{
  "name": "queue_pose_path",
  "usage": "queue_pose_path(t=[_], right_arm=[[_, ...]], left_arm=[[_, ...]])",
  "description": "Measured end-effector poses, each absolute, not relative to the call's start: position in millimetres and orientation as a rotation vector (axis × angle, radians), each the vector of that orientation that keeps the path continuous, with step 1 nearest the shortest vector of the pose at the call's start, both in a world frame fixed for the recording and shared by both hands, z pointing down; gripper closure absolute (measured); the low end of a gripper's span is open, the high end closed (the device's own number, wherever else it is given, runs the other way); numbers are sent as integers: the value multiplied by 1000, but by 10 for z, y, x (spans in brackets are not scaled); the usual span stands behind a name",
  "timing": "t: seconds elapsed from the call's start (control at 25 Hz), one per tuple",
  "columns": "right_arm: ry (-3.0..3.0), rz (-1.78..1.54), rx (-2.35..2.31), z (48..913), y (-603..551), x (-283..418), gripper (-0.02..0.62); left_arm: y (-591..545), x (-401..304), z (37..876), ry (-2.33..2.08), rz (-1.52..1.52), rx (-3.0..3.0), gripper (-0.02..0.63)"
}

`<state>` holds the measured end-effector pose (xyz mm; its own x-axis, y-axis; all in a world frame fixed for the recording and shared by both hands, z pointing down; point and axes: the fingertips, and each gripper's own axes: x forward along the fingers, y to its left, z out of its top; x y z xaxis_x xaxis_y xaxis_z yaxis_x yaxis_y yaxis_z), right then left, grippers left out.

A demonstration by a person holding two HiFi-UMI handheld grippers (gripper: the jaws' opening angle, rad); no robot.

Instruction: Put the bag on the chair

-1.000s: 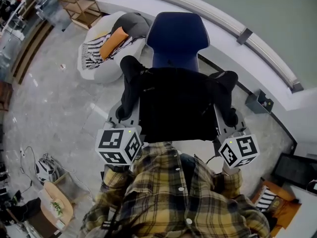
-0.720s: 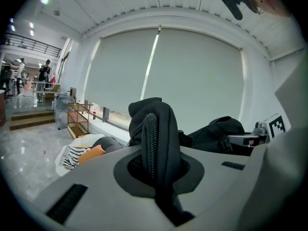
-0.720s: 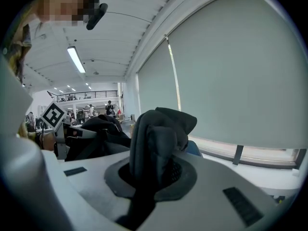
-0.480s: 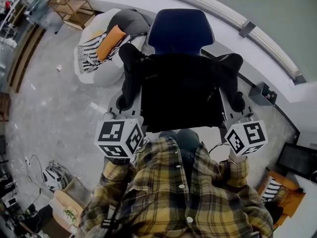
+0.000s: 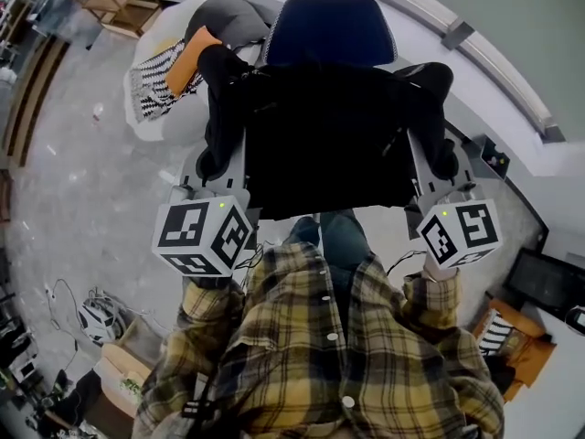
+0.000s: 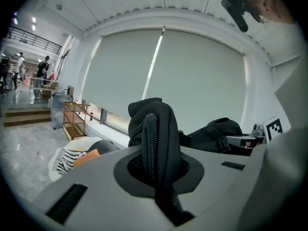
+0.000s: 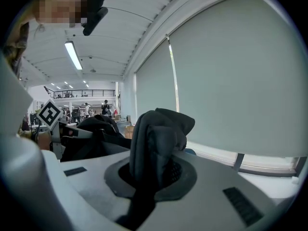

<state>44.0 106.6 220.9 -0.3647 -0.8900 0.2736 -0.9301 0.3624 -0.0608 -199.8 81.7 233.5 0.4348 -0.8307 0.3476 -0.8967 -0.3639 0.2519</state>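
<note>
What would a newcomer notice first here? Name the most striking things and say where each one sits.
A big black bag fills the middle of the head view, with one strap clamped in the left gripper and another in the right gripper. Just beyond it stands a blue chair. To the chair's left, a white beanbag on the floor carries an orange cushion.

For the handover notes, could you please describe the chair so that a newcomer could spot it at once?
Follow the curved window ledge across the top of the head view. Just beyond the black bag stands the chair, to the right of a white beanbag in that view. It alone is dark blue with a smooth upright back; the beanbag is pale and slumped.
</note>
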Motion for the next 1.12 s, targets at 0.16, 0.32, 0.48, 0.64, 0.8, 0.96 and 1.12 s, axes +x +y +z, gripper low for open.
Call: queue_pose_path(t=[0.16, 0.32, 0.48, 0.64, 0.8, 0.96, 1.12], right_arm=[[-2421, 319, 1643, 2268, 896, 469, 555], [-2415, 350, 1640, 2360, 620, 573, 555], [-2410, 363, 1641, 2395, 248, 733, 554], [-2426, 381, 1632, 2380, -152, 953, 554], [-2441, 386, 1618, 2351, -528, 1179, 554], [-2447, 398, 1592, 2366, -797, 1433, 554], [-2455, 411, 1570, 2410, -1000, 1648, 554]], left_arm=[[627, -1977, 2373, -1466, 213, 2271, 574], [361, -1895, 2433, -1470, 217, 2254, 574], [26, -1746, 2451, -1485, 223, 2239, 574], [-350, -1527, 2384, -1510, 234, 2234, 574], [-700, -1295, 2323, -1534, 244, 2226, 574], [-975, -1029, 2306, -1550, 258, 2219, 574], [-1166, -810, 2327, -1556, 268, 2217, 574]])
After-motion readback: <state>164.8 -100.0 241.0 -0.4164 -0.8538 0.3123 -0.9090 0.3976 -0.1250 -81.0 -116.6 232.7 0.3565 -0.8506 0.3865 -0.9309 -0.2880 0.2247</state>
